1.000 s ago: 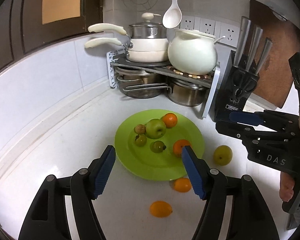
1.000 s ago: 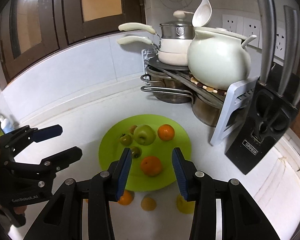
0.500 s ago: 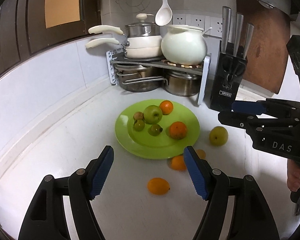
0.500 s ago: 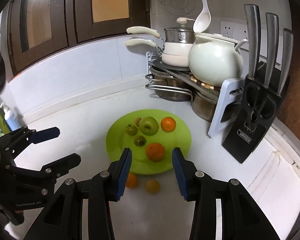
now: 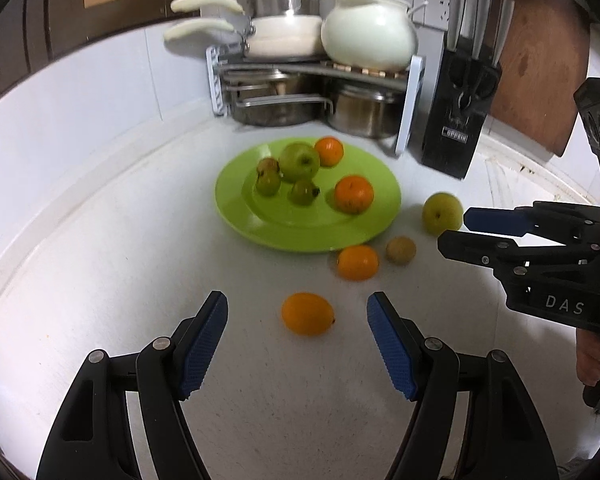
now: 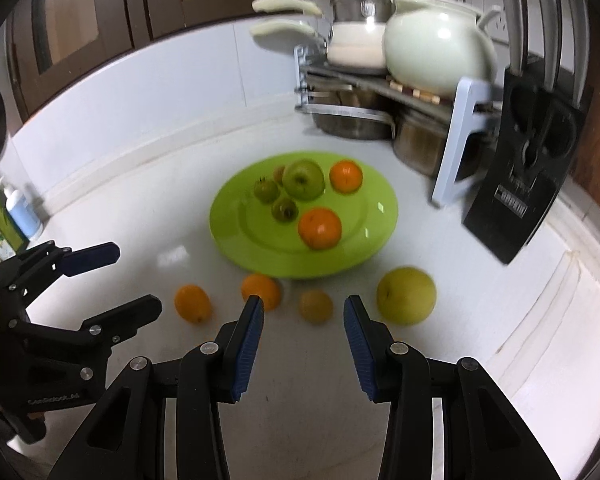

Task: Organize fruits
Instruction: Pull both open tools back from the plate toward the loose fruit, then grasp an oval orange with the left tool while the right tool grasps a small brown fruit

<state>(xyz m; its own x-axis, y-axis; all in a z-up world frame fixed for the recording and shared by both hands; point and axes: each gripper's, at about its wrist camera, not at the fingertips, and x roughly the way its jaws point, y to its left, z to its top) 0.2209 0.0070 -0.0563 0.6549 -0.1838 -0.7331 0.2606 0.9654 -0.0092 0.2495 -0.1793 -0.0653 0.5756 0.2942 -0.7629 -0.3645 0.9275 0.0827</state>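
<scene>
Partly, plate (image 6: 228, 236) hides orange (image 6: 261, 290)

Both wrist views angled down, sharing green plate (image 5: 236, 216) (image 6: 228, 236)

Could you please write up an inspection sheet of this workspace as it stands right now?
Surface: white counter, fruit scattered.
Job's things: green plate holds six fruits; four fruits off it: orange, second orange, small brown fruit, yellow-green apple.
Clutter: pot rack, knife block, bottle.
Grippers: left gripper open; right gripper open; both empty.
Cables: nothing seen.
Surroundings: tiled wall, dark cabinets.
</scene>
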